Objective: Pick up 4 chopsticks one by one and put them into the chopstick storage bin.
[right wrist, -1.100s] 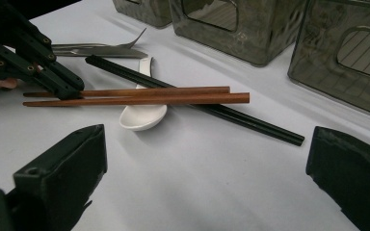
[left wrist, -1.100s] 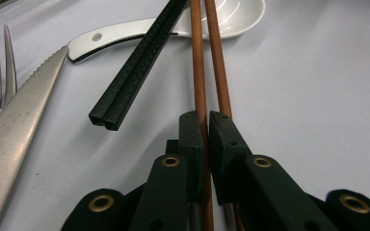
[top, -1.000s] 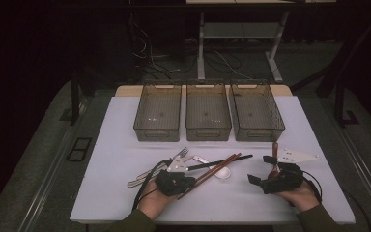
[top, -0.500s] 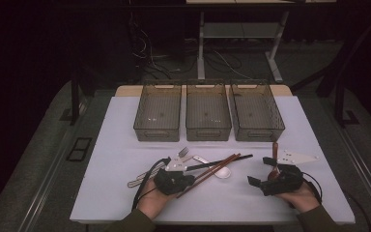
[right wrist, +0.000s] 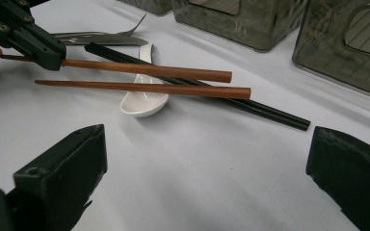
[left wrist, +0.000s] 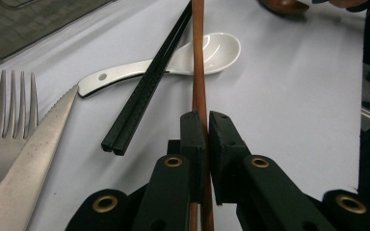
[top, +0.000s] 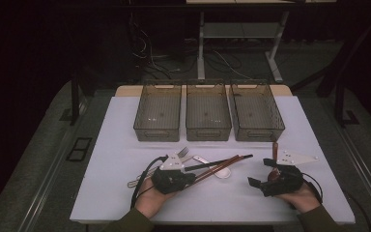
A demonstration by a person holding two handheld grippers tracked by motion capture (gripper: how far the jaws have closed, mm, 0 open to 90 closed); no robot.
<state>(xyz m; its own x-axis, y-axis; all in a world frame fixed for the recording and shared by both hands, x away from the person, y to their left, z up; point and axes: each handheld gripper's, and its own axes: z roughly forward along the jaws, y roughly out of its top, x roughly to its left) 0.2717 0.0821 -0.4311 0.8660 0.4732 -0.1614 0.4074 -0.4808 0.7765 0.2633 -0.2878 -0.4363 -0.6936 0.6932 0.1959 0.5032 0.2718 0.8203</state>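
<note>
On table (top: 116,145): three bins (top: 208,112), two wooden chopsticks (right wrist: 144,87), one spoon (left wrist: 212,50).

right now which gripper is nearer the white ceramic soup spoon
Left. The left gripper, shut on a brown wooden chopstick, sits just short of the white ceramic soup spoon; the right gripper lies farther off, open.

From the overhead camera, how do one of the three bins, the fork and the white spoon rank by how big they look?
1. Middle bin, clearly largest.
2. Fork and white spoon: both partly hidden under other things, so I can't rank them against each other.
</note>
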